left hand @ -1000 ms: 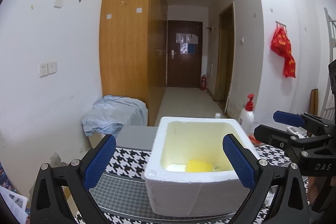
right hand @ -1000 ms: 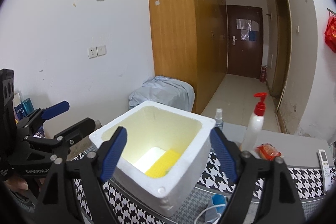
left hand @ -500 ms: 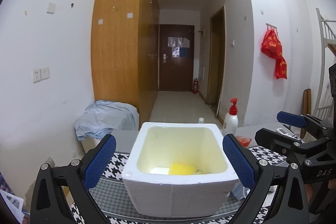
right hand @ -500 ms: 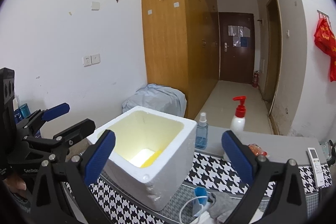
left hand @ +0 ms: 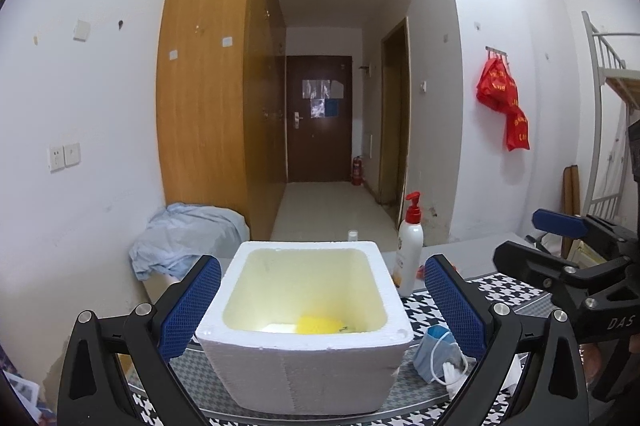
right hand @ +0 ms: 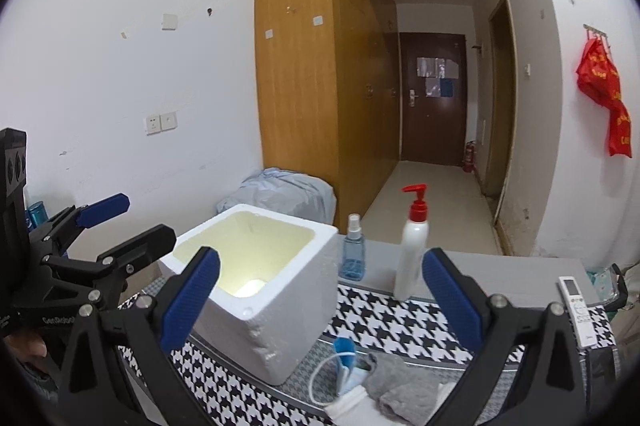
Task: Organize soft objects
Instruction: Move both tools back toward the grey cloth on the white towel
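Right gripper [right hand: 320, 300] stood wide open, empty; grey cloth [right hand: 394, 382] and probable face mask [right hand: 346, 360] lay just below. Dipping before closing seemed best, then foam box [right hand: 256, 290] to its left.

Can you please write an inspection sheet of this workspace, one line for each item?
Surface: table with houndstooth cloth.
Job's things: open foam box holding a yellow sponge; blue mask, grey cloth and white sock lie beside the box.
Clutter: pump bottle, spray bottle, remote.
Grippers: left gripper open, empty; right gripper open, empty.
Cables: nothing seen.
Surroundings: wardrobe, door, red bags on wall hooks.
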The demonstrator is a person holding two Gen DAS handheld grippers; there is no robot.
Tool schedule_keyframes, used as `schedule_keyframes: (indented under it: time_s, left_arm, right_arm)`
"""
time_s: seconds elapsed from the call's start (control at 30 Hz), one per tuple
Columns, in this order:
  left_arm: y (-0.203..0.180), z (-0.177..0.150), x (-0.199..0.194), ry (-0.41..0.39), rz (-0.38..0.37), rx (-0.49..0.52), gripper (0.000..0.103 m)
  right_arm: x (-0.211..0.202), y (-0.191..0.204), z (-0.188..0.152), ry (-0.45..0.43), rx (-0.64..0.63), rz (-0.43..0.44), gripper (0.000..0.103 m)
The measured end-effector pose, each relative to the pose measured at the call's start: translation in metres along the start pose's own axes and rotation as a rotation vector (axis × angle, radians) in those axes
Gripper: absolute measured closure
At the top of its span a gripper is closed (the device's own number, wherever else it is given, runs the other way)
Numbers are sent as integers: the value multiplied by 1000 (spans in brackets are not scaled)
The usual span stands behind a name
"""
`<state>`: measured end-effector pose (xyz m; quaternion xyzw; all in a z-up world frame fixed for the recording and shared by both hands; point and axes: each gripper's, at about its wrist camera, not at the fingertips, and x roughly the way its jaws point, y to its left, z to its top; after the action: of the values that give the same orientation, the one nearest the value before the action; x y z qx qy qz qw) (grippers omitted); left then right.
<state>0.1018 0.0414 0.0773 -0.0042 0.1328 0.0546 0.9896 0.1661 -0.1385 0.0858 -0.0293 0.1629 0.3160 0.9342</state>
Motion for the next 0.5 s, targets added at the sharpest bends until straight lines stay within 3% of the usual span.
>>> schedule_keyframes:
  time_s: [0.5]
  left_arm:
    - [-16,-18,-14,-56,-40,9,1]
  right_arm:
    - [-26,-25,-23,-27,28,-74,0]
